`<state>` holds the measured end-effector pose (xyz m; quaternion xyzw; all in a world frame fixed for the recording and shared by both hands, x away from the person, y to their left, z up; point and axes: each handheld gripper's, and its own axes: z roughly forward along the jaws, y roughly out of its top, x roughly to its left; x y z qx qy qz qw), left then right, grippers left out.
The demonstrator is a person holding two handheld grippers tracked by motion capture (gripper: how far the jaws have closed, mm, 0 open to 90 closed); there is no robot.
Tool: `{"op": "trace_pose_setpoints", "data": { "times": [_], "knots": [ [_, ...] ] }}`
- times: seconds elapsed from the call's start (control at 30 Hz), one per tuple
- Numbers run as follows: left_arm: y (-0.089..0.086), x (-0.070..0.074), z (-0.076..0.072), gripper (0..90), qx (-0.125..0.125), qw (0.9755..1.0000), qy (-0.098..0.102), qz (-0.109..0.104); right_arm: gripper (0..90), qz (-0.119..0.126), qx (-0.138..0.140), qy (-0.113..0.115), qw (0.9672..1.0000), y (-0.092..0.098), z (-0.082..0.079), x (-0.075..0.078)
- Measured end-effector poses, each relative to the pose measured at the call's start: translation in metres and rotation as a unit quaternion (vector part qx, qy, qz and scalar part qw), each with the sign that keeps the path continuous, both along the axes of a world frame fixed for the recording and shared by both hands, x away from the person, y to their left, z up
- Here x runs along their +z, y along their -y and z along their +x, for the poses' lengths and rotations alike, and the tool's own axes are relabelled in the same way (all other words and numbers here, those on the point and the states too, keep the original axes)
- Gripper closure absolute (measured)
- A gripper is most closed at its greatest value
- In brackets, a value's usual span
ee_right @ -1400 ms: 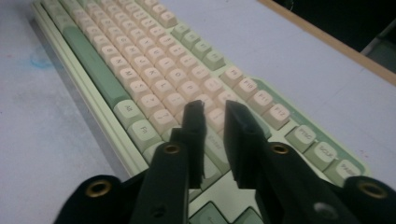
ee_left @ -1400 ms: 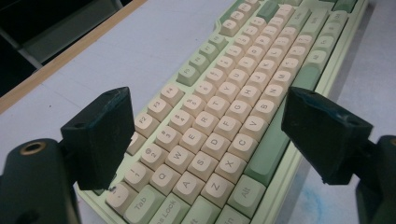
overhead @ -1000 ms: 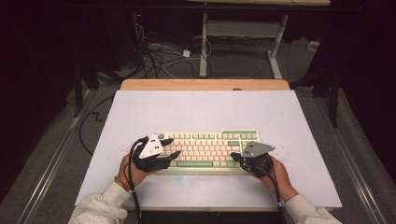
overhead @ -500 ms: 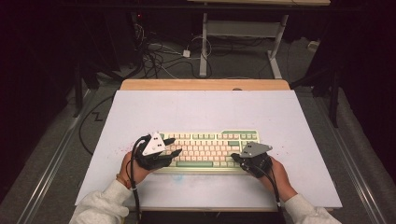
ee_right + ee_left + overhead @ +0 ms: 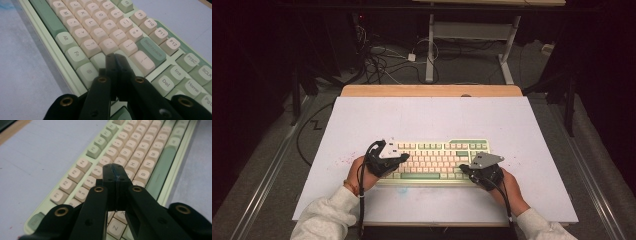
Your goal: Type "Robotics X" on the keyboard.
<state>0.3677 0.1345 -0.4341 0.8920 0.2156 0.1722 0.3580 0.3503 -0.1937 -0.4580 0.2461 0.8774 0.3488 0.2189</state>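
Note:
A pale green keyboard (image 5: 437,160) with cream keys lies on the white board near its front edge. My left gripper (image 5: 403,158) is over the keyboard's left end, held in a hand. Its jaws have just been closing and now meet with nothing between them. In the left gripper view the joined tips (image 5: 115,168) hover over the letter keys of the keyboard (image 5: 140,152). My right gripper (image 5: 463,169) rests at the keyboard's right end. In the right gripper view its tips (image 5: 115,56) are shut and empty above the keys beside Backspace on the keyboard (image 5: 100,27).
The white board (image 5: 432,120) covers the table, with a wooden strip (image 5: 432,90) at its far edge. Faint pink specks mark the board at the left (image 5: 344,161). Cables (image 5: 382,60) and a desk leg (image 5: 430,50) are on the floor beyond.
The left gripper has slid a little to the right over the keyboard's left end and its jaws have come together. The right gripper has stayed put.

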Motion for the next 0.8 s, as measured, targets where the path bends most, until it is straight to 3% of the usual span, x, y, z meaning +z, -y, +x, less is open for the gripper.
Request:
{"op": "trace_pose_setpoints", "data": {
  "times": [0.27,0.8],
  "knots": [
    [0.013,-0.006,0.013,87.7,0.001,0.9994,-0.011,0.032,90.0,0.001,-0.003,-0.002,1.0,0.0,0.0,0.0],
    [0.022,-0.013,0.025,87.6,0.005,0.9984,-0.028,0.049,90.0,0.0,-0.007,-0.002,1.0,0.001,0.001,0.0]
  ]
}}
